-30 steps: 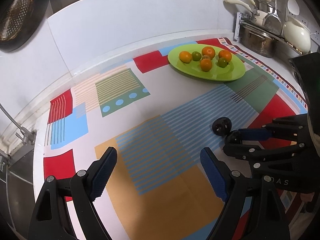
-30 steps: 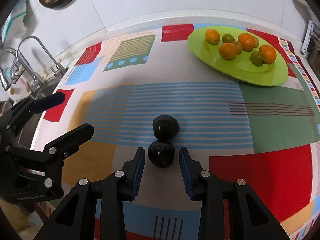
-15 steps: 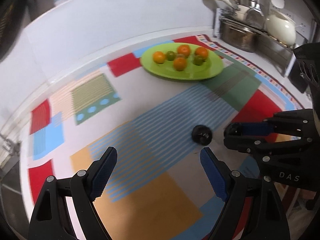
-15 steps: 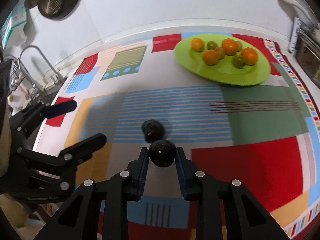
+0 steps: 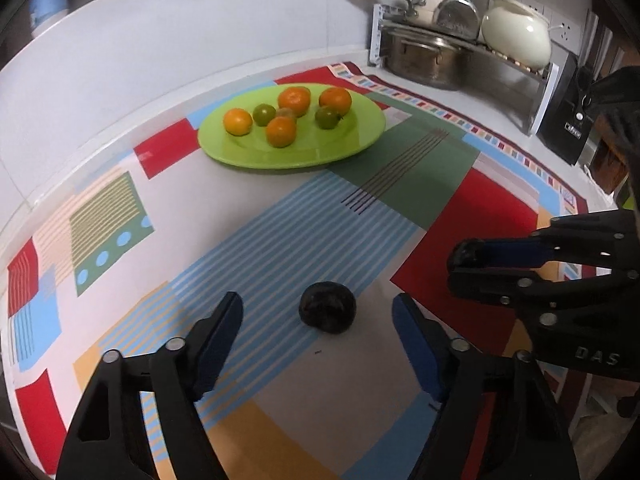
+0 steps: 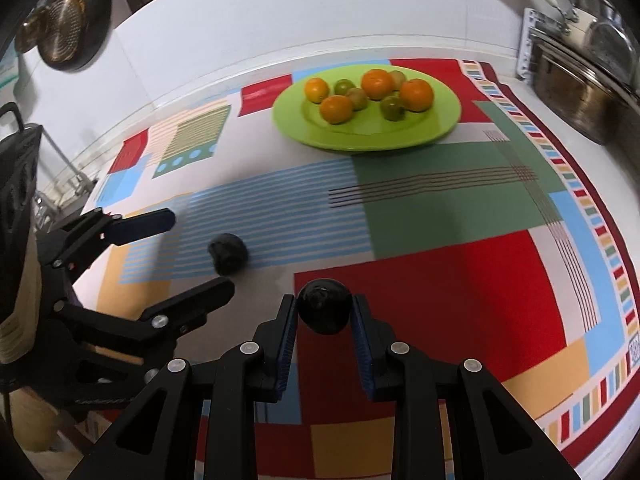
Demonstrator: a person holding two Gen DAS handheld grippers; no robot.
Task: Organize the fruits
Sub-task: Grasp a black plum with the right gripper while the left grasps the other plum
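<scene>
From my left claw (image 5: 318,322) I see one loose fruit (image 5: 327,307) lying on the table mat (image 5: 420,192), between the spread fingers and just ahead of them. My right claw (image 6: 324,312) sits to its right, with a second fruit (image 6: 323,305) between its fingers, over the mat. Farther back on the mat lies the plate (image 5: 360,140), carrying a cluster of fruits (image 5: 288,114). Behind and right of the plate, a rack (image 5: 460,36) with pots stands against the wall.
</scene>
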